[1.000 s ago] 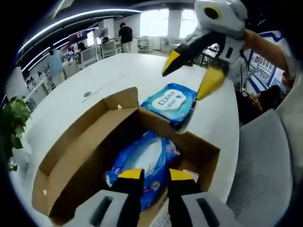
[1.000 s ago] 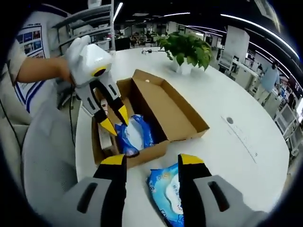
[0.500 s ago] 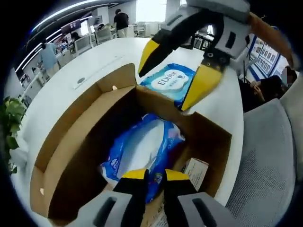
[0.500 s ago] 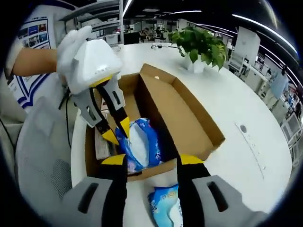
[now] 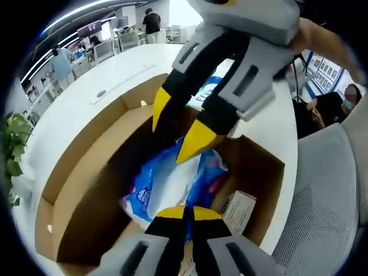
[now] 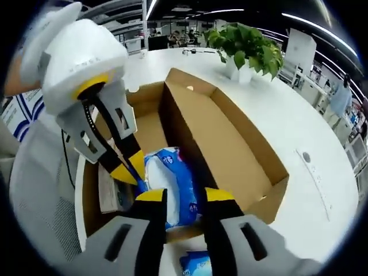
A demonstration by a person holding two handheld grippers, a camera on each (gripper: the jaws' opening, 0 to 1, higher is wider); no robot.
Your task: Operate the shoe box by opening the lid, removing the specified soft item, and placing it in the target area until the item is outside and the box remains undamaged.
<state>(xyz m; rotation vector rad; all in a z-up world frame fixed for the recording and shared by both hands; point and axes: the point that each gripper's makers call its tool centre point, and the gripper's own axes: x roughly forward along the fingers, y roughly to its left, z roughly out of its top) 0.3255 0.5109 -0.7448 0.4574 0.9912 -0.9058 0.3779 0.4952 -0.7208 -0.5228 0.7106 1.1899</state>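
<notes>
The brown cardboard shoe box (image 5: 260, 172) (image 6: 150, 123) lies on a white table with its lid (image 5: 86, 149) (image 6: 230, 144) folded back. A blue wipes pack (image 5: 167, 184) (image 6: 172, 187) lies inside. In the left gripper view my left gripper (image 5: 185, 214) has its yellow tips pressed together over the pack's near edge. It enters the right gripper view from the left as the left gripper (image 6: 130, 167), at the pack's side. My right gripper (image 6: 184, 195) stands open with its jaws astride the pack, and from above it hangs over the pack as the right gripper (image 5: 179, 123).
A second blue wipes pack (image 5: 208, 95) (image 6: 195, 267) lies on the table just outside the box. A white paper card (image 5: 238, 210) (image 6: 106, 192) rests in the box beside the pack. A potted plant (image 6: 247, 49) stands beyond the lid. A grey chair (image 5: 328, 195) is alongside.
My right gripper has moved from over the outside pack to above the pack in the box. The left gripper's jaws have narrowed from apart to nearly touching on the pack's edge.
</notes>
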